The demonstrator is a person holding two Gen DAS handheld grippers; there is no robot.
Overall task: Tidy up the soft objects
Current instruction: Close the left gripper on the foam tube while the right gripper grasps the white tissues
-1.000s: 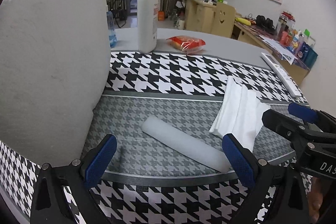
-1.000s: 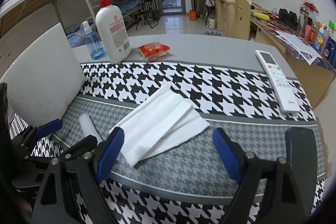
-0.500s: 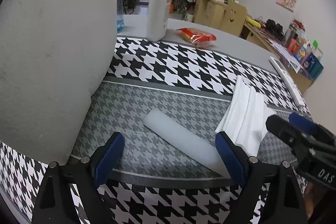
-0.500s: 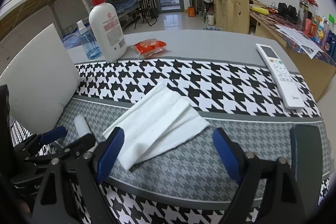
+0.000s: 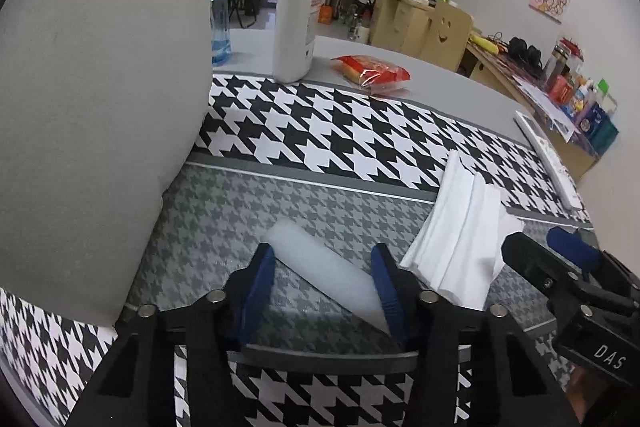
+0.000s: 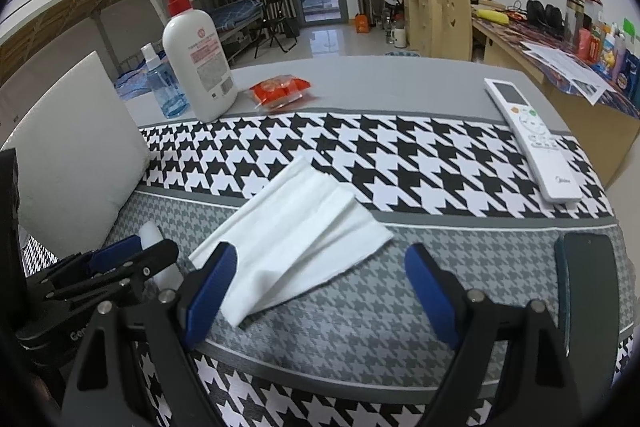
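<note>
The left gripper [image 5: 322, 269] has narrowed its jaws around the white foam roll [image 5: 320, 267], seemingly pinching it, so pickup looks imminent. The right gripper [image 6: 320, 291] hovers wide open, empty, over folded tissue [image 6: 296, 235] at twelve o'clock. Houndstooth cloth [image 6: 400, 155] covers the table; the lotion bottle [image 6: 198, 67] stands at eleven.
</note>
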